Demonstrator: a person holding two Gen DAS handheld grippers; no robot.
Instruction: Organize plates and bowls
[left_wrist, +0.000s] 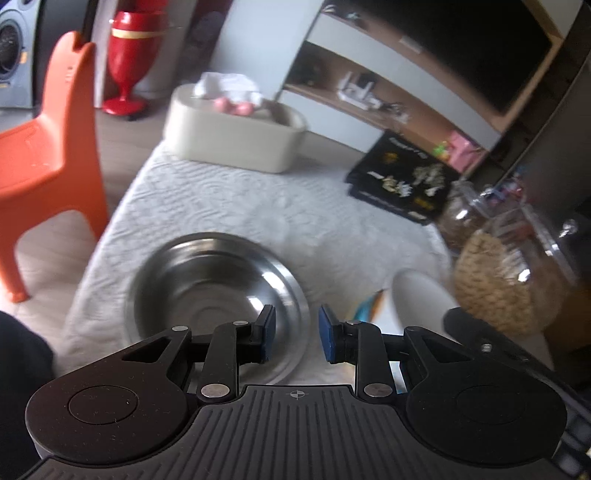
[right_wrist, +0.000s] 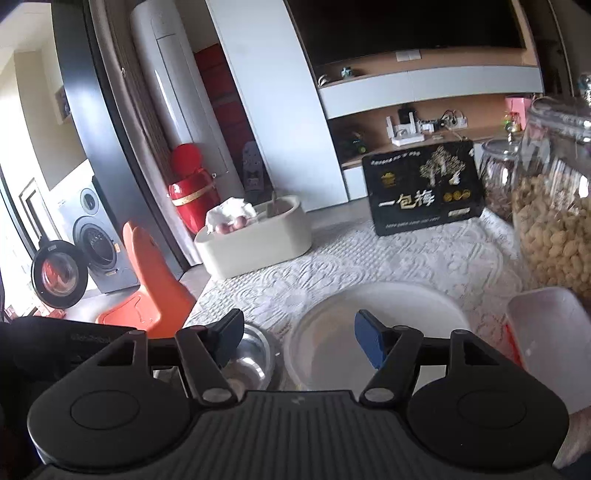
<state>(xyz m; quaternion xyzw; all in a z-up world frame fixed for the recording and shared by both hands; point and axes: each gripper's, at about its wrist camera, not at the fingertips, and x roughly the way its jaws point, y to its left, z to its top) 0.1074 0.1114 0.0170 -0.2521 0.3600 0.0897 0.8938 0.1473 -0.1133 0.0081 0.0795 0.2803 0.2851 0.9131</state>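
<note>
A steel bowl (left_wrist: 218, 295) sits on the white tablecloth, just ahead of my left gripper (left_wrist: 295, 334). The left gripper is open and empty, with its left finger over the bowl's near right rim. A white plate (right_wrist: 380, 332) lies to the right of the bowl; its edge shows in the left wrist view (left_wrist: 417, 299). My right gripper (right_wrist: 295, 339) is open wide and empty, hovering over the plate's near left edge. The steel bowl also shows in the right wrist view (right_wrist: 247, 362) under the left finger.
A cream oval bin (left_wrist: 232, 136) with cloth stands at the table's far end. A black box (right_wrist: 421, 188) and glass jars of nuts (right_wrist: 554, 221) stand at the right. A white square container (right_wrist: 546, 339) sits right of the plate. An orange chair (left_wrist: 48, 147) stands left.
</note>
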